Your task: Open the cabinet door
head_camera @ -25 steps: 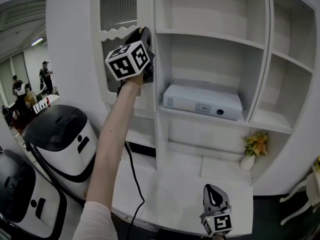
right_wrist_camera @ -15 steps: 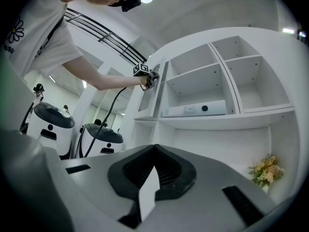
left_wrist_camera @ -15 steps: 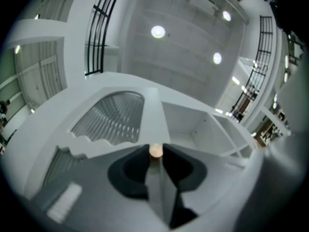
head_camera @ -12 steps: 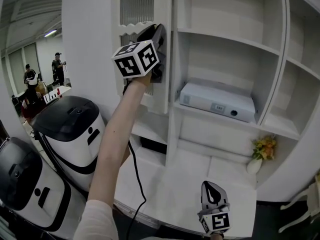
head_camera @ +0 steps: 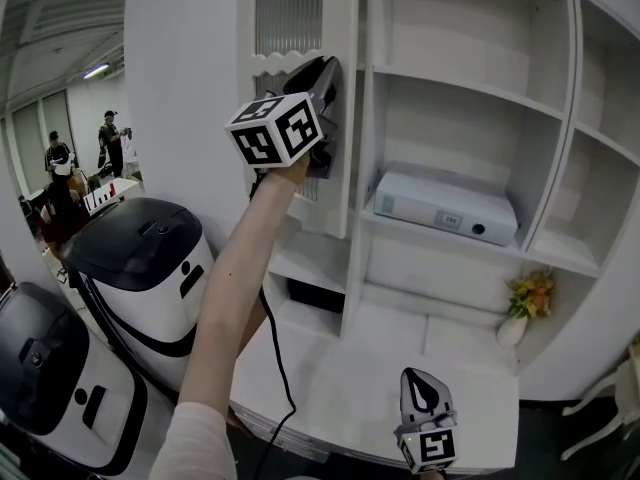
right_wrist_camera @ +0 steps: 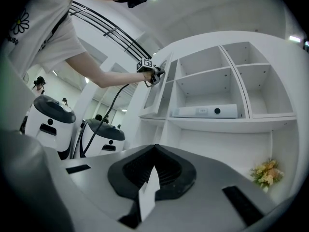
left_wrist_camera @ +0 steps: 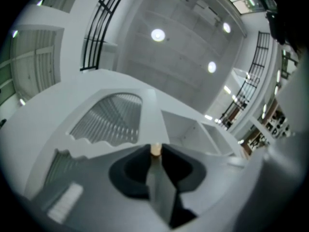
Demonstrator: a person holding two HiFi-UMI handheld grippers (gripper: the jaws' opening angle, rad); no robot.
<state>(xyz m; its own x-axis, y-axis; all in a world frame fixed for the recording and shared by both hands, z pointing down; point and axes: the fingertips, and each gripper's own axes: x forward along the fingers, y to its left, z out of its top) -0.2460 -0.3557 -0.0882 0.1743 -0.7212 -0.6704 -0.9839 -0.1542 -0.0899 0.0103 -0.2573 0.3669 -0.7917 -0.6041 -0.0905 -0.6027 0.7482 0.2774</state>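
The pale knob (left_wrist_camera: pixel 155 150) of the white louvred cabinet door (head_camera: pixel 290 8) is being closed on by the left tool (head_camera: pixel 325 73); the right tool (head_camera: pixel 422 378) is held shut, empty; a black-topped white machine (head_camera: pixel 150 258) is seen nearby

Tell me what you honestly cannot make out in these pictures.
- Knob: in the head view the left hand-held gripper, jaws closing on it, covers it.
- Label on the white box: too small to read in the head view.
- Right hand-held gripper: its lower end is cut off by the head view's bottom edge.
- Background people: too small, far off.
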